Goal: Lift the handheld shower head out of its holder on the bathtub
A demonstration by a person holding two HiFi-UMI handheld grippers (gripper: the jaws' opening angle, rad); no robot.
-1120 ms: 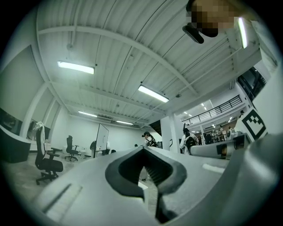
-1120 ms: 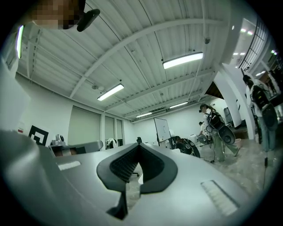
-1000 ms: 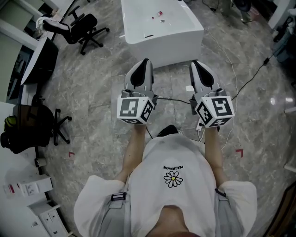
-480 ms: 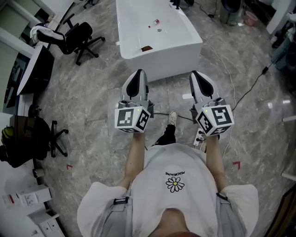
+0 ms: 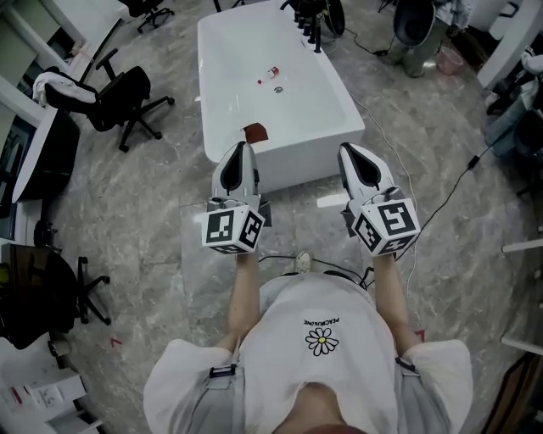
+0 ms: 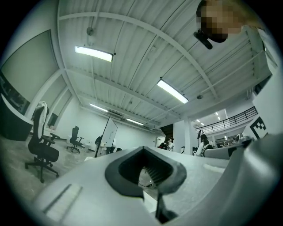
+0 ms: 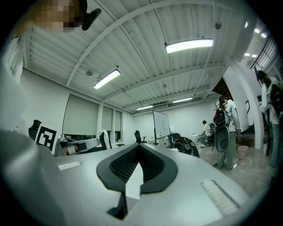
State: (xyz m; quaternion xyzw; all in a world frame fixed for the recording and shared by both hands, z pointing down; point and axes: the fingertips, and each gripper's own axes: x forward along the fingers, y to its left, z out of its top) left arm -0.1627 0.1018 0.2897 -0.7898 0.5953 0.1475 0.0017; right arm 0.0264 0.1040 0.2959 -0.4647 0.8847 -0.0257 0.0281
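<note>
A white bathtub (image 5: 280, 148) stands ahead of me in the head view. Dark taps and what looks like the shower head (image 5: 310, 21) sit at its far end, too small to make out. My left gripper (image 5: 238, 153) (image 6: 143, 152) is held just short of the tub's near rim, shut and holding nothing. My right gripper (image 5: 349, 154) (image 7: 138, 150) is level with it at the tub's near right corner, also shut and holding nothing. Both gripper views look up at the ceiling and room, not at the tub.
Inside the tub lie a small red-and-white item (image 5: 270, 74) and a drain (image 5: 279, 89); a brown patch (image 5: 254, 131) sits at the near rim. Office chairs (image 5: 119, 93) stand left. A cable (image 5: 458, 178) crosses the floor right. People (image 7: 225, 132) stand far off.
I have walked toward the bathtub: more of it shows, now including its far end with the taps. Both grippers stayed shut and have come up to its near rim.
</note>
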